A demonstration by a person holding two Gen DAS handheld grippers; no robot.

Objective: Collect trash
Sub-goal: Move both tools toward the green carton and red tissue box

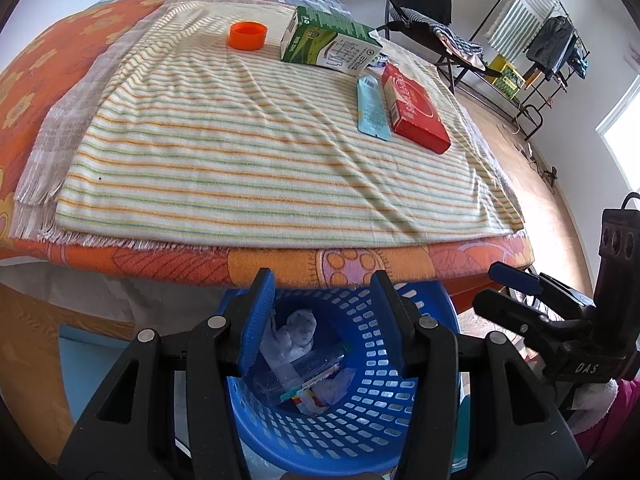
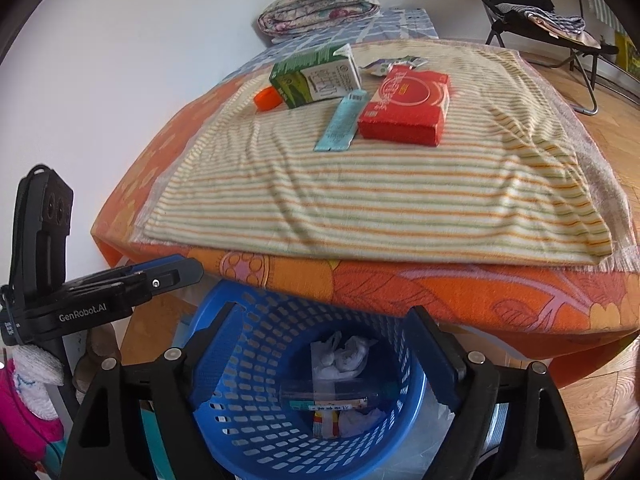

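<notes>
A blue slotted basket stands on the floor against the bed's foot. It holds a clear plastic bottle, crumpled white paper and wrappers. My left gripper hangs open above it, nothing between its fingers. My right gripper is open wide over the same basket, also empty. On the striped towel lie a green milk carton, an orange cap, a red box and a light blue sachet.
A small crumpled wrapper lies behind the red box. A folded quilt sits at the bed's head by the wall. A black folding chair and a clothes rack stand on the wooden floor to the right.
</notes>
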